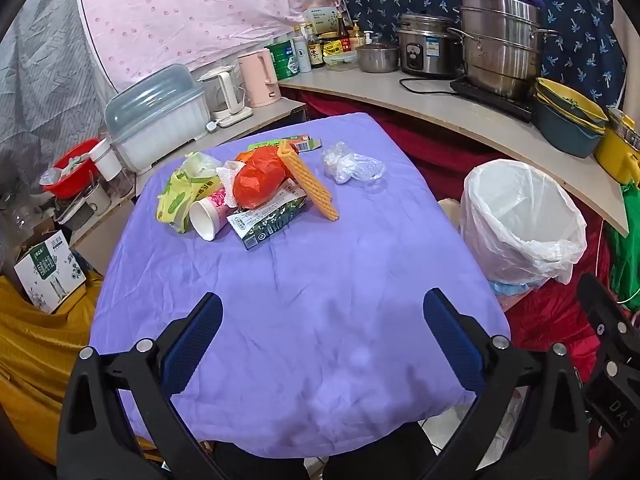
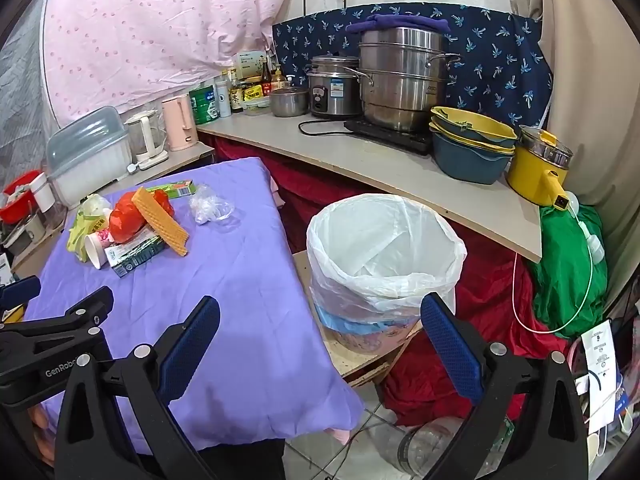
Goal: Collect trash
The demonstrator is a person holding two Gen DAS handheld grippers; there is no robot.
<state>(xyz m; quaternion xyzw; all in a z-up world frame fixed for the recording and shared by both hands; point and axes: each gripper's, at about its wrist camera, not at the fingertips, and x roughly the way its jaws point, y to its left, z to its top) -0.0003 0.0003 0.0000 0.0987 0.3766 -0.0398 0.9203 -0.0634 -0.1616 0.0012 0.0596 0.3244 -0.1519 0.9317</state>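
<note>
Hovering above a table draped in a purple cloth (image 1: 304, 280), the left gripper (image 1: 322, 340) holds its blue-padded jaws spread wide with nothing between them. The right gripper (image 2: 320, 344) hangs just beside it, jaws likewise fully apart and empty, angled down over the table's right edge and the bin.

A heap of trash sits toward the far left part of the cloth. A red plastic bag (image 1: 258, 182) lies on top of the pile, with an orange corrugated strip (image 1: 310, 184) leaning across it. Below them, a white paper cup (image 1: 208, 216) lies on its side, mouth toward the camera, touching a green-and-white carton (image 1: 270, 220). A yellow-green wrapper (image 1: 180, 196) lies at the left of the heap, and a flat green box (image 1: 298, 145) rests behind it. A crumpled clear plastic bag (image 1: 352, 166) lies apart, to the right of the pile.

Off the table's right edge stands a waste bin lined with a white bag (image 2: 384, 248), open at the top. Behind it, a curved counter (image 2: 360, 156) carries a stacked steel pot (image 2: 404, 76), a rice cooker (image 2: 334, 84) and yellow and blue bowls (image 2: 472, 140).
</note>
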